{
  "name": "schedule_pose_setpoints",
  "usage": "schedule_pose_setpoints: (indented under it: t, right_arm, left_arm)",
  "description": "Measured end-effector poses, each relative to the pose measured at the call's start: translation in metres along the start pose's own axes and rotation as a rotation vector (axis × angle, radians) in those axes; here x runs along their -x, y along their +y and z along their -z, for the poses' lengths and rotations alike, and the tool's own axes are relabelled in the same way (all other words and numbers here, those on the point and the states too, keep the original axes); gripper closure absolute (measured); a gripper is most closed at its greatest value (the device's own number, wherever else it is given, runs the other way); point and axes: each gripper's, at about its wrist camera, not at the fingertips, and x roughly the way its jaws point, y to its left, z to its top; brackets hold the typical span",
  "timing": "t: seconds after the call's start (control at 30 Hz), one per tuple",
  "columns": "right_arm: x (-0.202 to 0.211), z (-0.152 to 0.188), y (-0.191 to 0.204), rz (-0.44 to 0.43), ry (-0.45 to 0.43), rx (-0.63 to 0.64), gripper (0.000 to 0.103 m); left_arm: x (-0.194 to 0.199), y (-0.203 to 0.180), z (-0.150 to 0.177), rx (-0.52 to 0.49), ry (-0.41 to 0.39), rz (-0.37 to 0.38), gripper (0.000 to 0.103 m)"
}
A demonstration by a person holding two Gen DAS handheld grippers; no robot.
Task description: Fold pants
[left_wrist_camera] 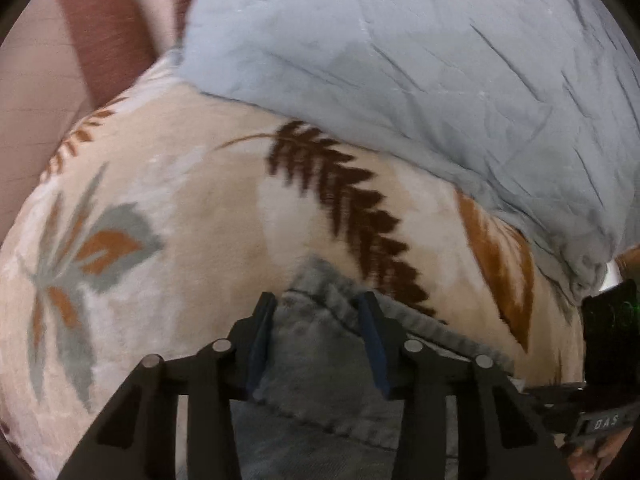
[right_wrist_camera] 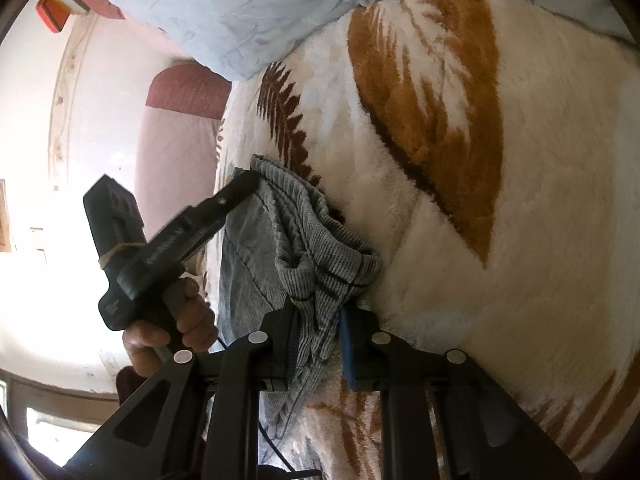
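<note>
My right gripper [right_wrist_camera: 318, 344] pinches the ribbed waistband of the grey pants [right_wrist_camera: 288, 248], which lie bunched on the leaf-patterned blanket [right_wrist_camera: 520, 220], while my left gripper [left_wrist_camera: 316, 320] straddles the denim, pad contact unclear.

a bed [right_wrist_camera: 540, 220] with a cream leaf-print blanket [left_wrist_camera: 200, 208], a pale blue quilt [left_wrist_camera: 400, 60] behind, pink walls [right_wrist_camera: 172, 152], bright daylight.
</note>
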Motion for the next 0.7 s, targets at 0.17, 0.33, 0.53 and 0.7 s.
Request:
schedule_pose_setpoints:
  t: [0.17,0.33,0.53,0.7]
  right_arm:
    - [-0.001,0.002,0.005,0.015,-0.01,0.02,0.088]
    - [0.0,0.003,0.01,0.025,-0.019,0.037,0.087]
    - [0.003,0.006,0.017,0.028,-0.047,0.057,0.087]
    - [0.008,0.009,0.028,0.002,-0.069,0.084,0.087]
  left_arm:
    - [0.002,0.0,0.001,-0.02,-0.022,0.01,0.075]
    - [0.009,-0.007,0.008,-0.05,-0.049,-0.012,0.084]
    - [0.025,-0.012,0.011,-0.021,-0.09,-0.007,0.088]
    - [0.05,-0.008,0.013,0.003,-0.14,0.014,0.088]
